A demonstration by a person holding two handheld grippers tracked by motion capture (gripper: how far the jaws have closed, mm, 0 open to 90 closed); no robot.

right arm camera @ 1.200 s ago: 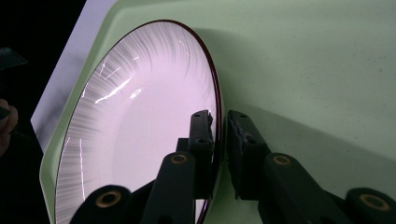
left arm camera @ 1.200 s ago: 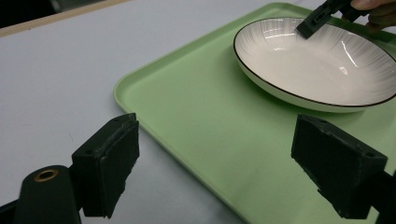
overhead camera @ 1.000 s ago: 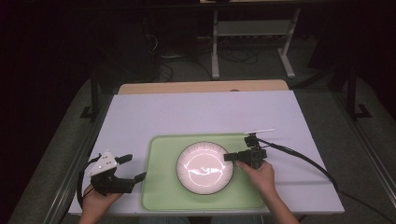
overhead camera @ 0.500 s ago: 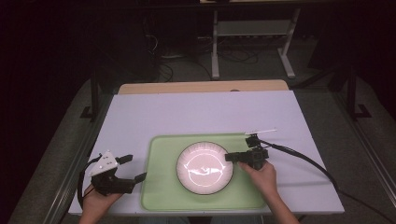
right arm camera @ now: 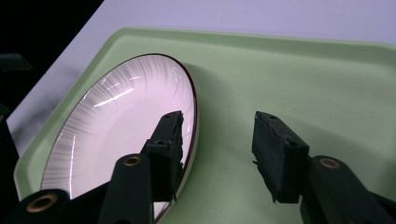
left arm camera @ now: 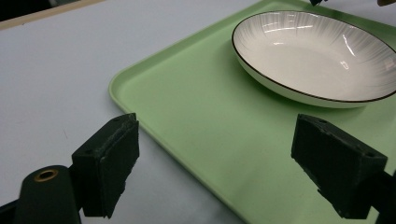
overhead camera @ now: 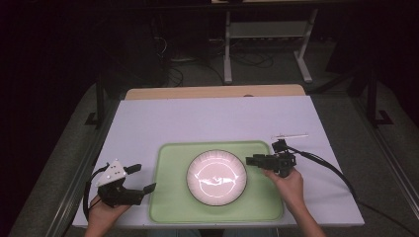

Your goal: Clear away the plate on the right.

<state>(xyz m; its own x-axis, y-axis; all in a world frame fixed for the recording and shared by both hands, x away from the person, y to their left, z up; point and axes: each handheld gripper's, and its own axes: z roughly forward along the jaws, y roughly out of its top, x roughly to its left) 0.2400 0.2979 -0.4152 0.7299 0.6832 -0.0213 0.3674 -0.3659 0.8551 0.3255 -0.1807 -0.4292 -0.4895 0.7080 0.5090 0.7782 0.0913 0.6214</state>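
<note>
White plate (overhead camera: 216, 177) with a thin dark rim sits on the green tray (overhead camera: 170, 197), roughly centred on it; the tray lies on the pale table (overhead camera: 212, 121). In the high view the plate's face is blown out by glare, so its ribbed pattern is hard to read there; the left gripper view shows it better (left arm camera: 313, 51), though the frame's right edge cuts off the plate's far side. Right gripper (overhead camera: 253, 160) at the plate's right edge, its jaws having just been opening; in the right gripper view (right arm camera: 218, 140) they stand apart, one over the plate (right arm camera: 121, 121) just inside the rim, the other over bare tray (right arm camera: 289, 70). The rim lies between them, and neither pad presses on it. The near part of the rim is hidden behind the inner jaw. Left gripper (overhead camera: 141, 178) off the tray's left edge, jaws wide apart with nothing in them; in the left gripper view (left arm camera: 215, 163) they straddle the tray (left arm camera: 187, 107) edge, one jaw above the table, the other above the tray. A thin pale stick-like item (overhead camera: 291, 135) lies on the table behind the right hand (overhead camera: 287, 185), too small to identify. The room beyond the table is dark.
</note>
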